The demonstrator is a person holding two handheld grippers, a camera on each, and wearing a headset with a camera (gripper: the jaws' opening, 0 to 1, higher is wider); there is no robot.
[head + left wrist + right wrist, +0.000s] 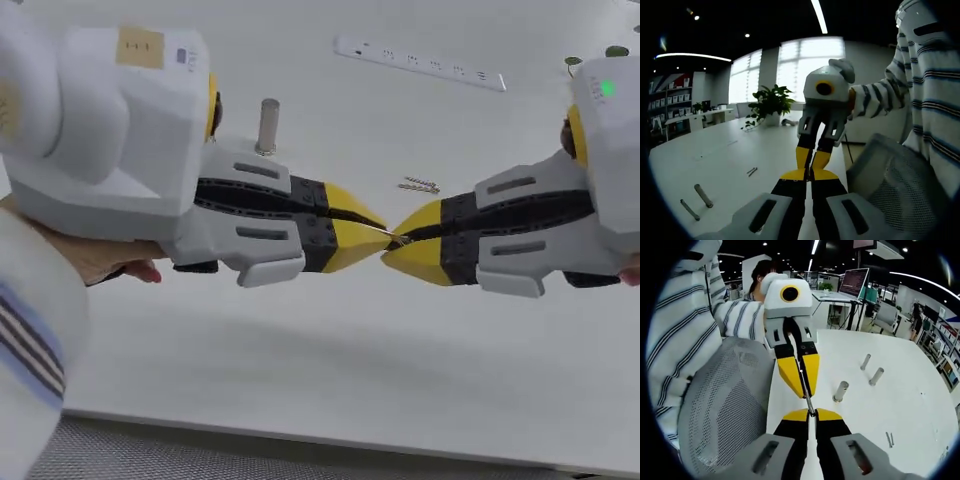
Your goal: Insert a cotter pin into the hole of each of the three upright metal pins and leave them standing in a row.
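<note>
**White office table: two grippers nose to nose on one cotter pin**

A white table (300, 340) in a bright open office lies under both grippers. In the right gripper view a mesh chair (725, 410) sits at its edge, left of the jaws. The left gripper (804, 390) and the right gripper (814, 414) meet tip to tip above the table. A thin cotter pin (808, 402) runs from between the left jaws straight into the right jaws. The left jaws are clamped along its length, and the right jaws are pressed together on its near end. In the head view the pin is a short bright sliver bridging the yellow tips.

Three metal pins (841, 391) stand on the table to the right of the right jaws. The closest is just beside the meeting tips, and the other two are farther out, near each other. In the head view one of them stands upright beyond the left jaws. Spare cotter pins (420, 185) lie flat just past where the tips meet, apart from the metal pins. A power strip (420, 62) lies farther beyond the jaws. A striped sleeve (880, 95) runs back from the right gripper.
</note>
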